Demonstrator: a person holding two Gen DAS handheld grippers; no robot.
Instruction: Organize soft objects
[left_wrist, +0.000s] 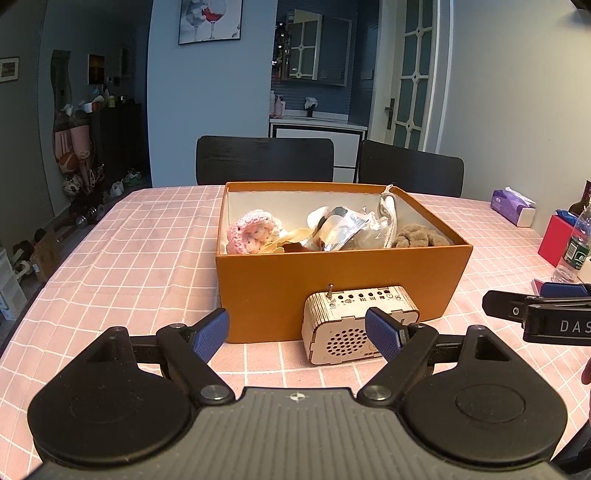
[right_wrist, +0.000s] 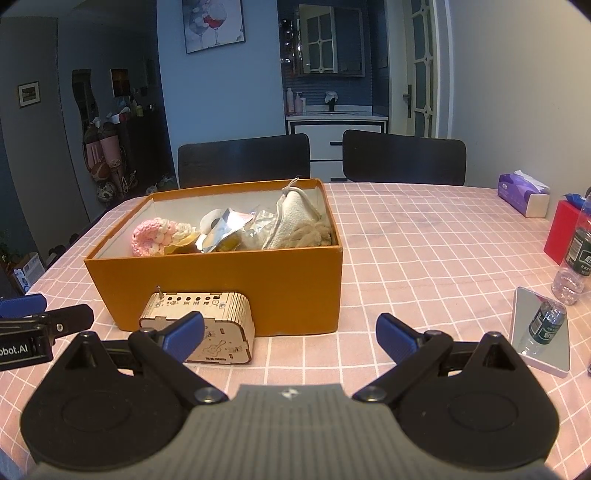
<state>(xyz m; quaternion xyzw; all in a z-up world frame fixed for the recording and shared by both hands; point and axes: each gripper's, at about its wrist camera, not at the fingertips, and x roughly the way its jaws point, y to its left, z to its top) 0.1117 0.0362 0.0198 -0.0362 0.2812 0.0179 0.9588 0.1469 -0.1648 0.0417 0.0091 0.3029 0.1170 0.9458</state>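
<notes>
**Colours and patterns on the table**

A pink cloth with a white grid is covering the table (right_wrist: 424, 251). The box (right_wrist: 229, 291) is showing orange outside, white inside, and is holding a pink-and-cream crocheted piece (right_wrist: 157, 236). Both tools are wearing blue pads (left_wrist: 212, 334) on black frames.

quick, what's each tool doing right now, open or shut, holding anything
Left tool: open, holding nothing, in front of the wooden speaker box.
Right tool: open, holding nothing.
</notes>
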